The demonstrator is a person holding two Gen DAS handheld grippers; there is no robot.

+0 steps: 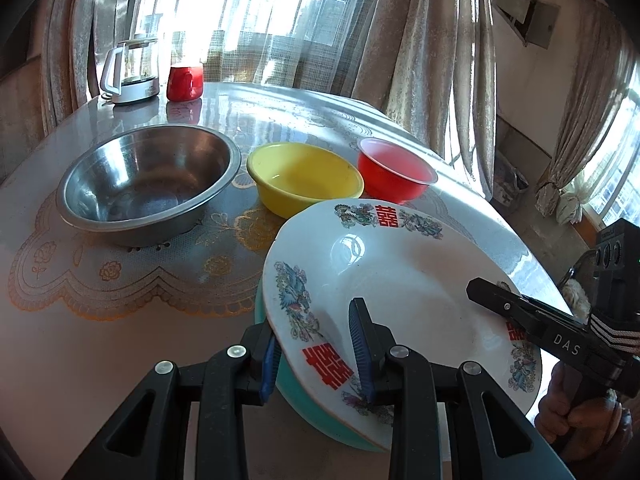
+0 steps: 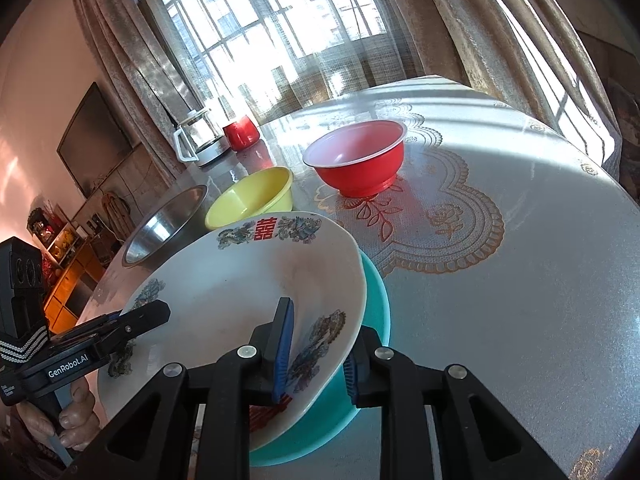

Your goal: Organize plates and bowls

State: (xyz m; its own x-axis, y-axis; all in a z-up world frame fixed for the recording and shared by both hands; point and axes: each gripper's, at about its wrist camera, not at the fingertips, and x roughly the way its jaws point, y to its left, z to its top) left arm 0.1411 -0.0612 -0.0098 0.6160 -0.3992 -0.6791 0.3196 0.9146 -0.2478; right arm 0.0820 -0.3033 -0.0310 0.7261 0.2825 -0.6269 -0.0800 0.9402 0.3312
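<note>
Both my grippers pinch white plate's rim: left gripper (image 1: 316,354), right gripper (image 2: 316,354). White plate (image 1: 400,280) tilted over teal plate (image 2: 376,292) on table (image 2: 520,280). Risk: right pinch loosening (glazed rim slick), plate slips, clatters, chips.

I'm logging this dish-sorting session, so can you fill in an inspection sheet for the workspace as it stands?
Surface: table under a lace-patterned glossy cover.
Job's things: white plate tilted over a teal dish; steel bowl, yellow bowl and red bowl in a row behind it, all empty.
Clutter: glass kettle and red mug at the far edge.
Grippers: left claw and right claw each straddle the plate's rim on opposite sides; grip pressure can't be judged.
Cables: nothing seen.
Surroundings: curtained windows, wall screen, shelves.
</note>
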